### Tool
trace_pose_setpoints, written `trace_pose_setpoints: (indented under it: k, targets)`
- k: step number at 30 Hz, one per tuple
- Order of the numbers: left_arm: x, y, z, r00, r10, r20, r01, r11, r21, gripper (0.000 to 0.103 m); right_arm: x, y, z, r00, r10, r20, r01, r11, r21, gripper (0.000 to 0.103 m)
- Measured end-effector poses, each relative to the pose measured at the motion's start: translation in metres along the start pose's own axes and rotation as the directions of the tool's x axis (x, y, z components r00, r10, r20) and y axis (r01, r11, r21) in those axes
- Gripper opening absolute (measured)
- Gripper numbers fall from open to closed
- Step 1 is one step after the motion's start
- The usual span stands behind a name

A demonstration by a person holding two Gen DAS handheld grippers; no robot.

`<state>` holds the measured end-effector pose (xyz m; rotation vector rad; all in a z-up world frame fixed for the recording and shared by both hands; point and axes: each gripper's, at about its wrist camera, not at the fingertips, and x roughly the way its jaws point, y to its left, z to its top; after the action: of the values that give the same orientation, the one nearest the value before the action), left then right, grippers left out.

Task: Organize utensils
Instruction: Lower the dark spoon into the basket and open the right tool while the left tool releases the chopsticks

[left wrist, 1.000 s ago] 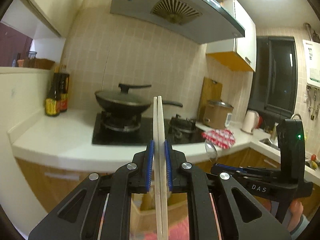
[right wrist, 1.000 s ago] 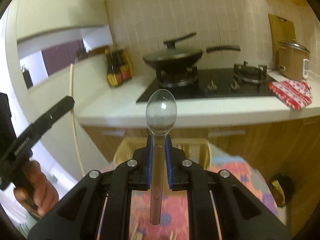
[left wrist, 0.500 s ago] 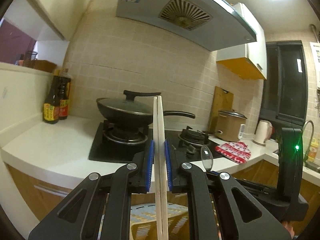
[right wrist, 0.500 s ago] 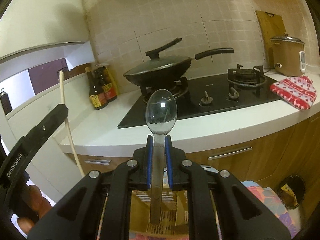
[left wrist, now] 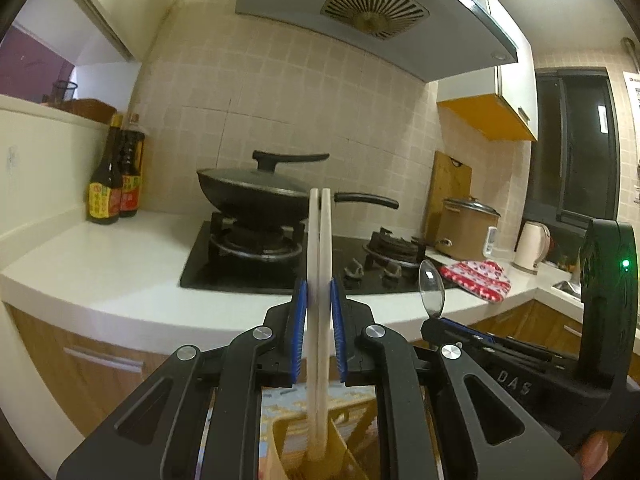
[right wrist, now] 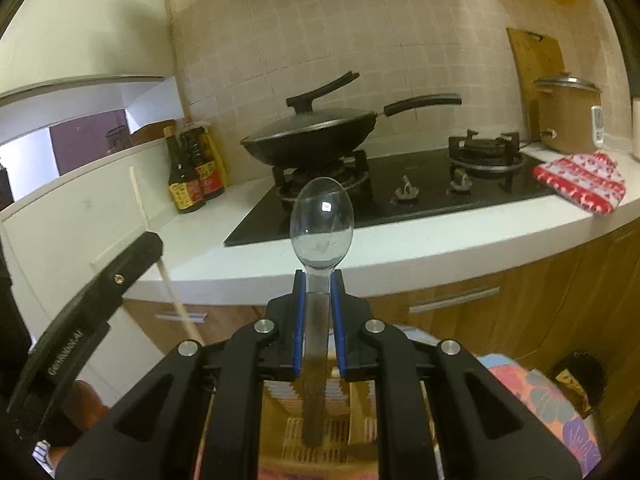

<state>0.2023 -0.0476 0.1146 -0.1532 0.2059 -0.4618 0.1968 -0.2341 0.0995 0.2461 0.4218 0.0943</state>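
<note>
My left gripper point(left wrist: 319, 292) is shut on a pair of pale chopsticks point(left wrist: 319, 240) held upright; their lower ends dip into a yellow slotted utensil basket point(left wrist: 280, 440) below. My right gripper point(right wrist: 319, 280) is shut on a clear plastic spoon point(right wrist: 322, 224), bowl up, handle hanging down over the same yellow basket point(right wrist: 292, 436). The right gripper and spoon point(left wrist: 431, 292) show at the right of the left wrist view. The left gripper body point(right wrist: 80, 320) and chopsticks point(right wrist: 160, 268) show at the left of the right wrist view.
A white counter point(left wrist: 100, 264) holds a black gas hob with a lidded wok point(left wrist: 256, 192), sauce bottles point(left wrist: 114, 184), a rice cooker point(left wrist: 468, 228), a red patterned cloth point(left wrist: 478, 276) and a kettle point(left wrist: 530, 246). Wooden cabinets stand below. A floral cloth point(right wrist: 540, 408) lies under the basket.
Both grippers have lowered toward the yellow basket. The chopstick ends now reach into it and the spoon handle hangs just over it. The grips have not changed.
</note>
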Motion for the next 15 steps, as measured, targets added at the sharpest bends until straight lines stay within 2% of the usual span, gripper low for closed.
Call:
trace_pose_setpoints:
  k: [4,8,9,13,15]
  targets:
    - [-0.007,0.003,-0.006,0.999,-0.014,-0.036,0.014,1.000,0.003,0.012,-0.012,-0.001,-0.011,0.999,0.026,-0.025,-0.026,1.000,0.002,0.013]
    - [-0.016,0.010,-0.012,0.997,-0.036,-0.075,0.034,0.999,-0.025,0.028,-0.030,0.000,-0.022,0.999,0.038,-0.035,-0.038,0.999,0.006,0.013]
    - [-0.018,0.012,-0.012,0.996,-0.039,-0.080,0.036,0.999,-0.033,0.029,-0.037,0.000,-0.025,0.999,0.037,-0.038,-0.036,0.999,0.006,0.013]
    - [-0.035,0.021,-0.017,0.992,-0.059,-0.111,0.053,0.997,-0.055,0.040,-0.057,0.000,-0.033,0.998,0.035,-0.050,-0.034,0.999,0.016,0.024]
    - [-0.047,0.023,-0.019,0.991,-0.060,-0.116,0.054,0.997,-0.058,0.046,-0.068,-0.002,-0.038,0.998,0.037,-0.057,-0.036,0.999,0.023,0.025]
